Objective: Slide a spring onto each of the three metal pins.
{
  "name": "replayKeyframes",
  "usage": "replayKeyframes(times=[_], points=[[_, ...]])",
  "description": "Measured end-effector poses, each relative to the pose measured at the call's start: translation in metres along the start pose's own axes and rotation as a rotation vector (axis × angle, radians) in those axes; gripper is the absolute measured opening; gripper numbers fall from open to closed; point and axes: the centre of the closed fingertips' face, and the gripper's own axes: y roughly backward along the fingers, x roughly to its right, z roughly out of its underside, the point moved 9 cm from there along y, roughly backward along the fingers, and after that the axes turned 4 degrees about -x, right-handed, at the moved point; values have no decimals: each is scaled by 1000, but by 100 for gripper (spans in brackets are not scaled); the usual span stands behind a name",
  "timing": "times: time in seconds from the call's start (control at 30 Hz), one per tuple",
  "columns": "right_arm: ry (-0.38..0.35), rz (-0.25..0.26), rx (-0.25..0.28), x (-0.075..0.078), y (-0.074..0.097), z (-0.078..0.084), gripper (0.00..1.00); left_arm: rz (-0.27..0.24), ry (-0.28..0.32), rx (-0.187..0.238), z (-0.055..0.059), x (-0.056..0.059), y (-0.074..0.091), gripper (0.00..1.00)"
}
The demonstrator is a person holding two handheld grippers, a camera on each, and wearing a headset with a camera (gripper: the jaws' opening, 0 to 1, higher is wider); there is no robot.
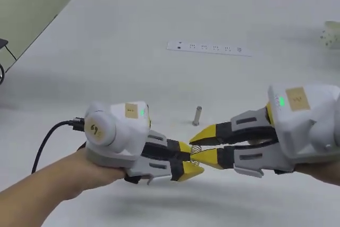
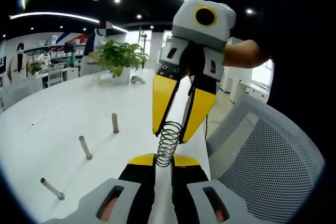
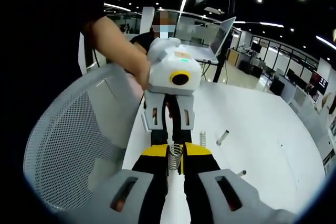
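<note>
A small steel spring (image 1: 195, 153) hangs just above the white table between two yellow-tipped grippers that meet tip to tip. My left gripper (image 1: 191, 161) comes in from the left and pinches one end of the spring (image 2: 169, 143). From the right, my right gripper (image 1: 198, 147) has its jaws closed around the other end (image 3: 175, 157). One bare metal pin (image 1: 197, 115) stands upright just beyond the jaws. In the left gripper view a pin wearing a spring (image 2: 114, 123) stands farthest off, a bare pin (image 2: 85, 148) stands nearer, and a third pin (image 2: 52, 189) leans low.
A white power strip (image 1: 208, 48) lies across the far middle of the table (image 1: 106, 51). A black cable (image 1: 47, 137) trails from the left gripper. A white mesh chair (image 2: 273, 150) stands beside the table edge. A potted plant (image 2: 122, 56) sits at the far end.
</note>
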Motion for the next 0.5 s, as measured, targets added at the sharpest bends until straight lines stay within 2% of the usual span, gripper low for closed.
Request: replayKeyframes(times=[0.33, 0.5], points=[[11, 2, -30, 2, 2, 2, 7, -3, 21, 4, 2, 1, -1, 3], [20, 0, -34, 2, 2, -1, 7, -9, 31, 8, 2, 0, -2, 14]])
